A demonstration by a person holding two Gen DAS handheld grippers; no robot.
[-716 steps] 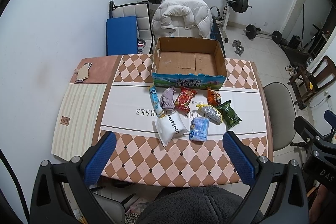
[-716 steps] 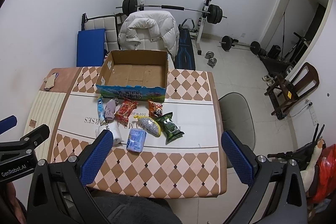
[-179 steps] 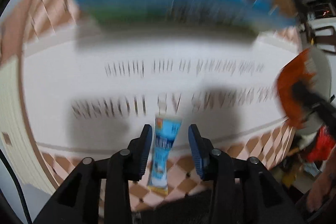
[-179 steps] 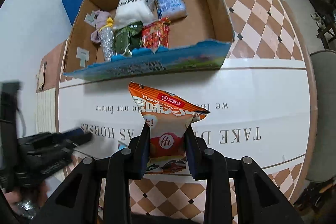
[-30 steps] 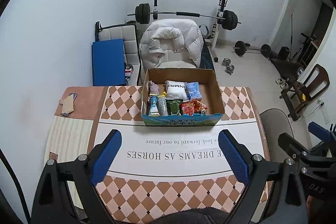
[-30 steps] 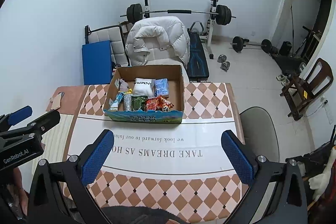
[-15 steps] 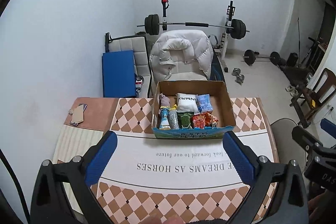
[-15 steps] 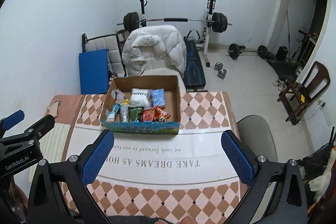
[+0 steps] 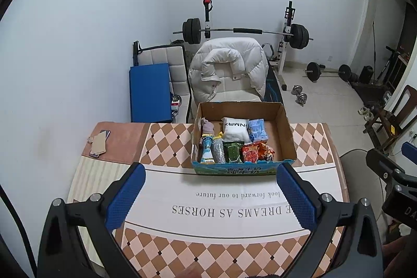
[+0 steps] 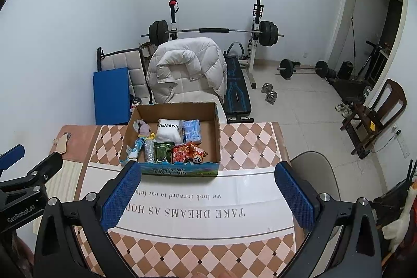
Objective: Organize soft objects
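You are looking at a finished job, by my reading: every soft packet [image 9: 234,145] is sitting inside the cardboard box [image 9: 286,132] (none is lying on the table [image 9: 169,147]). Your left gripper [image 9: 211,197] and right gripper [image 10: 206,196] are both gaping wide, gripping nothing.

My pads [image 9: 125,197] are rough blue rubber (dimpled); the box [image 9: 286,132] at twelve o'clock is matt cardboard, its snack packets [image 9: 250,153] glossy plastic.

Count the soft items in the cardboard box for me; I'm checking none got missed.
8 in the cardboard box: back row purple cloth, white pouch, blue pack; front row tube, silver, green, red, orange packets.
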